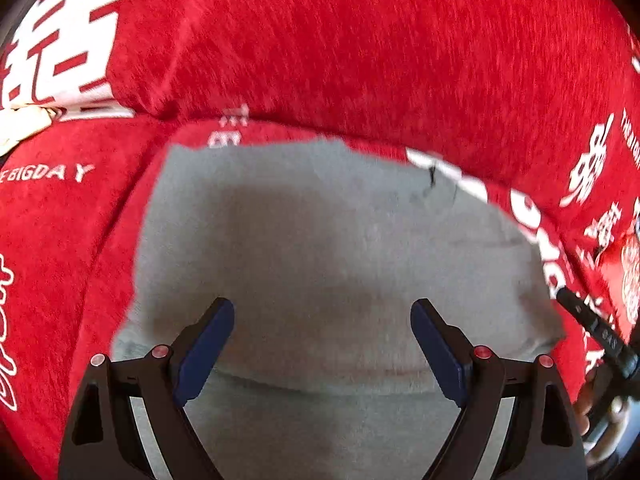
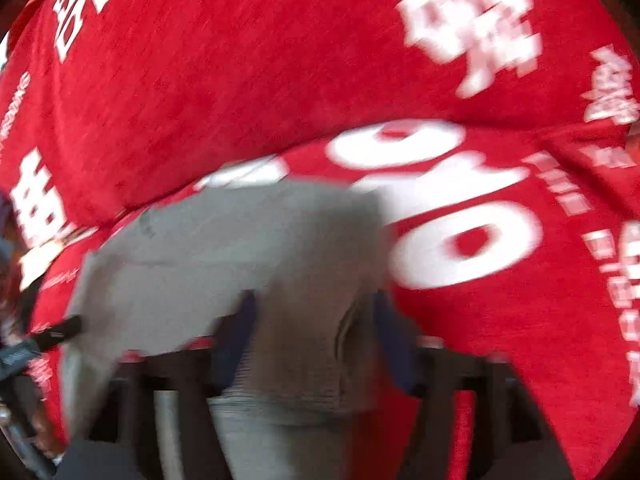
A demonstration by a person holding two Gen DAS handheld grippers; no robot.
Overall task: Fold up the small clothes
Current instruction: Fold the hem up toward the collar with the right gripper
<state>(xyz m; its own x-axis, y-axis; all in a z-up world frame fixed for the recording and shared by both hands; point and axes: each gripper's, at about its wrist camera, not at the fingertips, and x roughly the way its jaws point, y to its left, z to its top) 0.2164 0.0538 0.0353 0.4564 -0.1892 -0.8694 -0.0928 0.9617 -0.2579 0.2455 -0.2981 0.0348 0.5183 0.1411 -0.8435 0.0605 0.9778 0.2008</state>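
A grey garment (image 1: 332,248) lies spread on a red cloth printed with white characters (image 1: 340,48), its far edge just short of a fold in that cloth. The left gripper (image 1: 322,320) hangs above the garment's near part, tilted steeply down, its jaws wide apart with nothing between the blue pads (image 1: 208,352); a folded hem runs across the garment beneath them. In the blurred right wrist view, the right gripper (image 2: 314,312) also points steeply down at the garment's right side. Its jaws stand partly apart with a raised ridge of grey fabric between them; whether the pads press it I cannot tell.
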